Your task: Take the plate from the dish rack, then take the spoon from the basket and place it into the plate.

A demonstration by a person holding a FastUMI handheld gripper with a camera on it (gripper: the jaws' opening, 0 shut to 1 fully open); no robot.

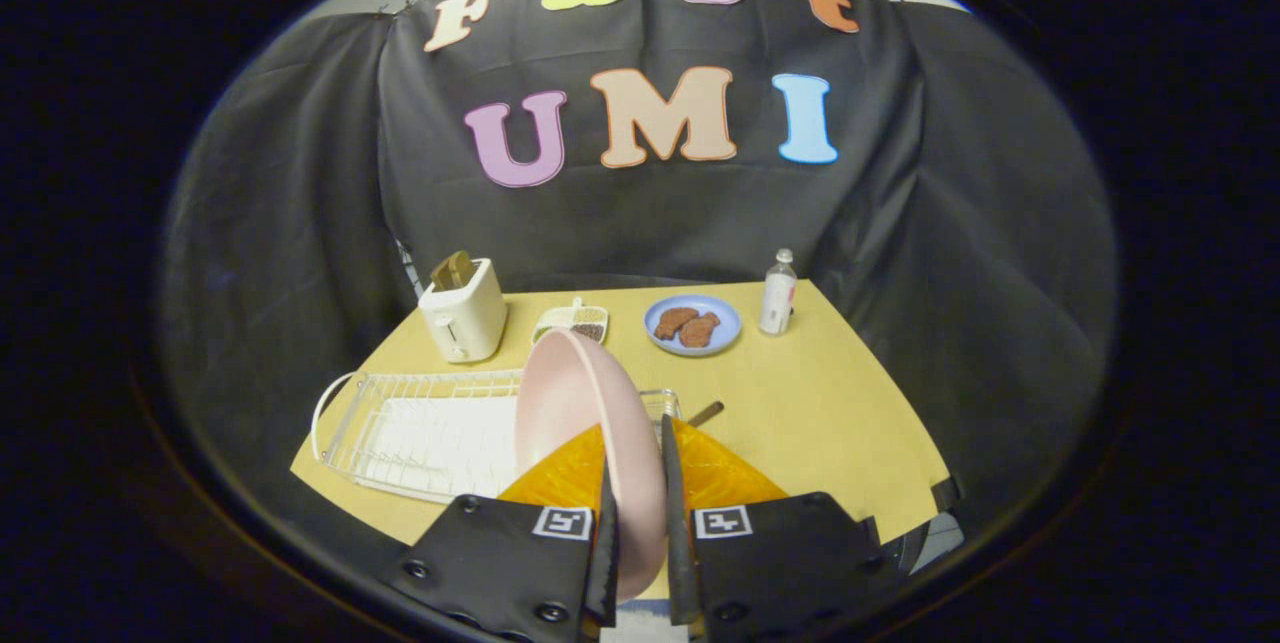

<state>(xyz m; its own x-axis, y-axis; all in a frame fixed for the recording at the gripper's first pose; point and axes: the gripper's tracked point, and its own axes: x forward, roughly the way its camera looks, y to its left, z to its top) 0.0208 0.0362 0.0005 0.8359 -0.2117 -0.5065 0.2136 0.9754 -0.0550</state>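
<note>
A pink plate [585,423] stands on edge between my fingers, held up above the table. My gripper [640,513] is shut on the plate's rim, one finger on each face. Behind and left of the plate lies the white wire dish rack [420,428] on the yellow table [820,403]. A brown handle [705,413], perhaps the spoon's, sticks out just right of the plate, beside a clear basket rim [662,401] that the plate mostly hides.
A white toaster [463,318] with toast stands at the back left. Beyond the rack are a small seed dish [572,323], a blue plate [693,325] with brown food, and a white bottle [778,295]. Bare tabletop lies to the right.
</note>
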